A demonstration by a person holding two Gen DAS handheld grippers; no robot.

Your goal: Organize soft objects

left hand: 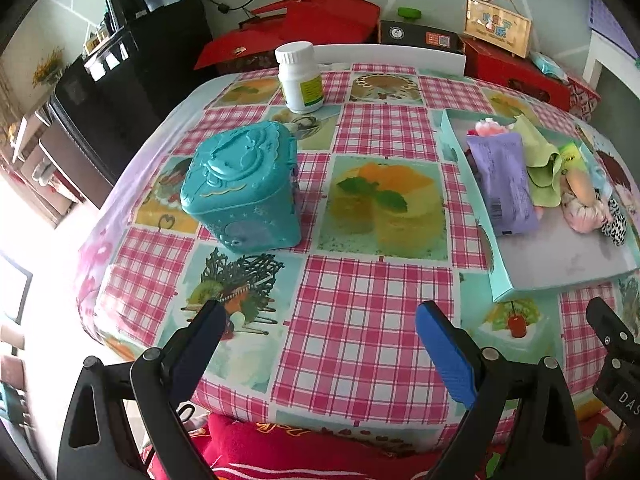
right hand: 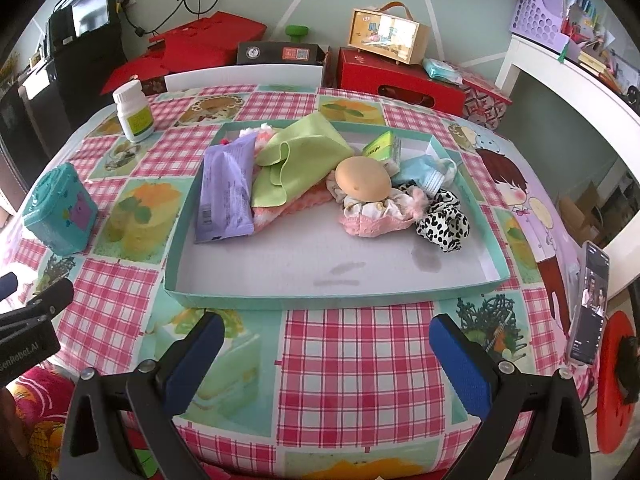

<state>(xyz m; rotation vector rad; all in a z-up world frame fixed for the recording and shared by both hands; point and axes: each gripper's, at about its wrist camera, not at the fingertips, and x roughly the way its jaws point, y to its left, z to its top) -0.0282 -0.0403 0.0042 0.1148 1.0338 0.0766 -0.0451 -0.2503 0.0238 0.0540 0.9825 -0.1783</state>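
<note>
Right gripper (right hand: 324, 340): jaws spread wide, nothing between them, poised above the checked tablecloth (right hand: 360, 360) just short of the near wall of the teal tray (right hand: 320, 300). Left gripper (left hand: 320, 324): likewise spread wide and empty, over the cloth to the near left of the tray.

Tray contents, taken from its near wall outward. The near half of the floor is bare, with faint smudges. Toward the right of the tray lies a black-and-white spotted scrunchie (right hand: 442, 220), touching a pink and cream fabric bundle (right hand: 376, 212) on which a tan bun-shaped squishy (right hand: 362, 180) rests. Along the tray's left wall lies a purple packet (right hand: 226, 192), lengthwise. Beside it a green cloth (right hand: 300, 160), loosely folded, overlies a pink knitted piece (right hand: 288, 208). Behind the squishy sit a light blue face mask (right hand: 424, 172) and a small green box (right hand: 382, 148), near the tray's far right corner. A pink-and-white fluffy item (right hand: 260, 132) occupies the far left corner, partly hidden.

Left of the tray, well apart, stands a teal lidded box (left hand: 244, 188). Beyond it, past the tray's far left corner, stands a white bottle (left hand: 300, 78), upright. A phone (right hand: 590, 304) stands propped at the table edge, right of the tray.
</note>
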